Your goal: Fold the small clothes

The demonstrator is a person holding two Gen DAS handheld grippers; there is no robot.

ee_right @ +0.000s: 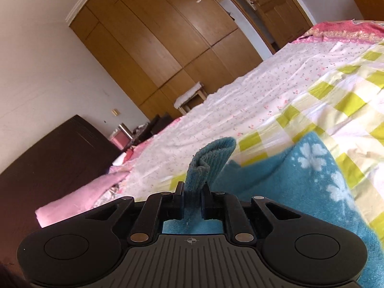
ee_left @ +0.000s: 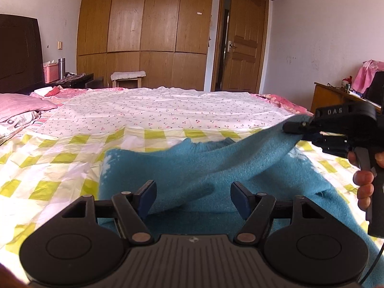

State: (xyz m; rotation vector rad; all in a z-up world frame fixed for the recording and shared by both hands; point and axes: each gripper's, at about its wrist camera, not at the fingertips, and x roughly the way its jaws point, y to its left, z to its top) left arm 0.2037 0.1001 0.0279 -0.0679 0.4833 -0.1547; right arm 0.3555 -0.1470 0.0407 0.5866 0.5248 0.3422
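A teal fleece garment (ee_left: 196, 168) with white flower marks lies on the bed over a yellow-checked sheet (ee_left: 48, 158). My left gripper (ee_left: 193, 195) is open, low over the garment's near part, holding nothing. My right gripper (ee_right: 194, 192) is shut on a ribbed cuff or corner of the garment (ee_right: 206, 163). In the left wrist view the right gripper (ee_left: 297, 127) is at the right and lifts that part above the bed, so the cloth slopes up to it. The rest of the garment (ee_right: 300, 187) stays flat.
A white floral sheet (ee_left: 168, 105) covers the far bed. Pink pillows (ee_left: 21, 108) and a dark headboard (ee_left: 16, 55) are at the left. A wooden wardrobe (ee_left: 144, 31), a stool (ee_left: 128, 78) and a door (ee_left: 244, 43) stand beyond. A desk (ee_left: 336, 96) is at the right.
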